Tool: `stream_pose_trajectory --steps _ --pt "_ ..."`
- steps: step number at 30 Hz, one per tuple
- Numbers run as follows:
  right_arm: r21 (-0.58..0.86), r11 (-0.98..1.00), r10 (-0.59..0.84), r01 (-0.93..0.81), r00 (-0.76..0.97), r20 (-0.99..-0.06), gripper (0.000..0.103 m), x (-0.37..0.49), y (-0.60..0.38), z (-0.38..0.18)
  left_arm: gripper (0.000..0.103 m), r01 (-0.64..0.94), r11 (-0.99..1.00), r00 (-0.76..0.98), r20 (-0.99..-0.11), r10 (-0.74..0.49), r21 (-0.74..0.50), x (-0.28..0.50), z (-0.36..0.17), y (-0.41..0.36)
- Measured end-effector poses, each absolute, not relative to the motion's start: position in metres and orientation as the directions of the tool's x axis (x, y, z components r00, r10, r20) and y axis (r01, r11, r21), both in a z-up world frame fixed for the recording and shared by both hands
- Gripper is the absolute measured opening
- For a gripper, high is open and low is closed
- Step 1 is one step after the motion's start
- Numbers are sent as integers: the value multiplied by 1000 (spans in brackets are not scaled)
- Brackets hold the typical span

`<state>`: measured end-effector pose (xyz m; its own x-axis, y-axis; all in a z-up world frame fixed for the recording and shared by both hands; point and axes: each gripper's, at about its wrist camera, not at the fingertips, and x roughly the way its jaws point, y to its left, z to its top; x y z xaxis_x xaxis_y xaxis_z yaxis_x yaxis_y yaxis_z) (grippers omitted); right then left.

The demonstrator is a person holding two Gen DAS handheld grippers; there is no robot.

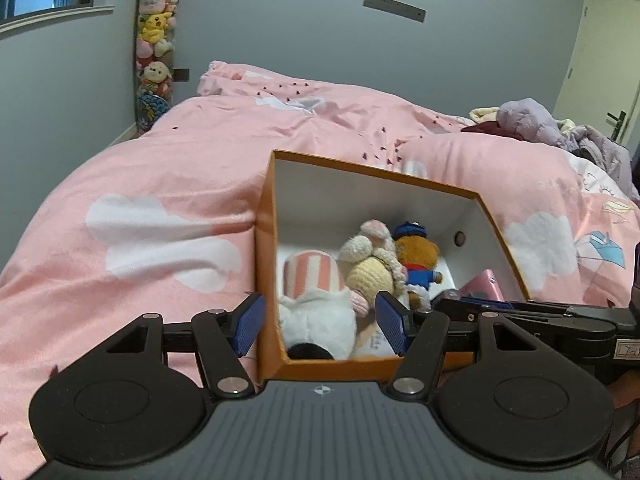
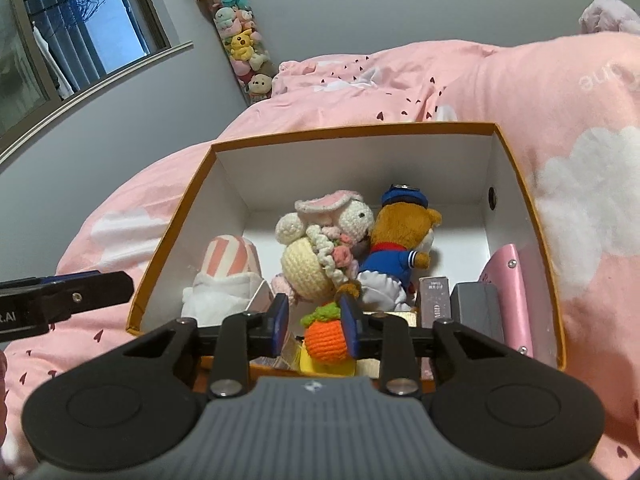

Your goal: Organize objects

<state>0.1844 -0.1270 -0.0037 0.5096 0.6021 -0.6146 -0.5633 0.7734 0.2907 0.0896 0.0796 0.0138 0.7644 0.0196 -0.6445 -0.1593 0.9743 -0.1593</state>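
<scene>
At the bottom centre of the right wrist view, our right gripper [image 2: 316, 326] has its blue pads pressed against an orange crocheted toy [image 2: 326, 338], low inside the orange box [image 2: 168, 236] on the pink duvet [image 2: 560, 120]. Our left gripper [image 1: 320, 322] hangs with jaws wide apart and empty, straddling the box's near left corner, above a white plush [image 1: 320, 320].

Grey-blue walls [image 1: 300, 40]; window [image 2: 60, 40] far left of jaws; pink cloud-print bed [image 1: 140, 200] ahead; cream door [image 1: 600, 60] far right.
</scene>
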Motion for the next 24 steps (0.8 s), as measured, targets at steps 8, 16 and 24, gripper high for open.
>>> stream_pose_trajectory --steps 8,16,24 --pt "145 799 547 -584 604 -580 44 145 -139 20 72 -154 974 764 -645 11 -166 73 19 63" --pt "88 835 503 -543 690 -520 58 108 -160 43 72 -160 981 814 -577 69 -108 52 43 44" --pt "77 861 486 -503 767 -420 75 78 -175 70 77 -192 981 862 -482 161 -16 32 61 26"
